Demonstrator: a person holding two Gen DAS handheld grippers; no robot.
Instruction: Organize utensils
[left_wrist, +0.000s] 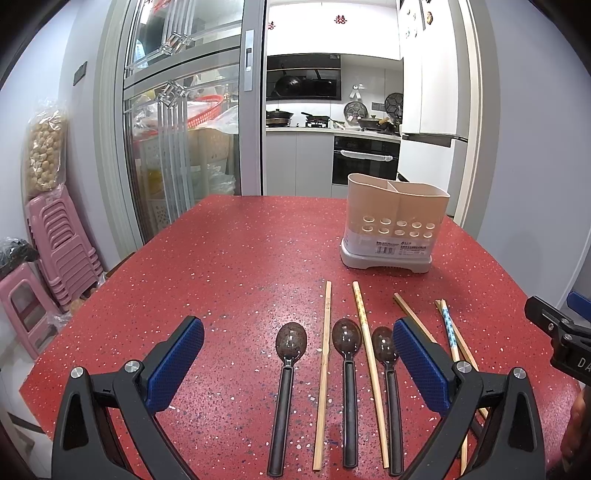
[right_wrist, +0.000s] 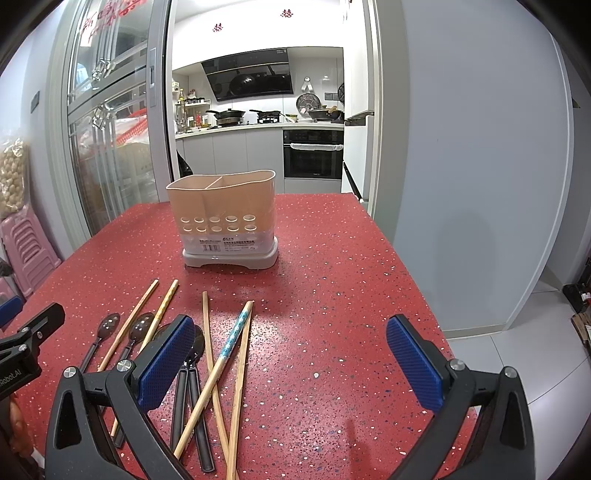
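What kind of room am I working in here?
Most likely a home dining area beside a kitchen: a red speckled table in front, and past a sliding glass door a stove with pans and a built-in oven.

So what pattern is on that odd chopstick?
Blue and white patterned upper half on the chopstick; clearest in right wrist view.

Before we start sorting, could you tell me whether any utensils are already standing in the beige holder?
No, the beige holder shows an empty rim, while the spoons and chopsticks all lie on the red table.
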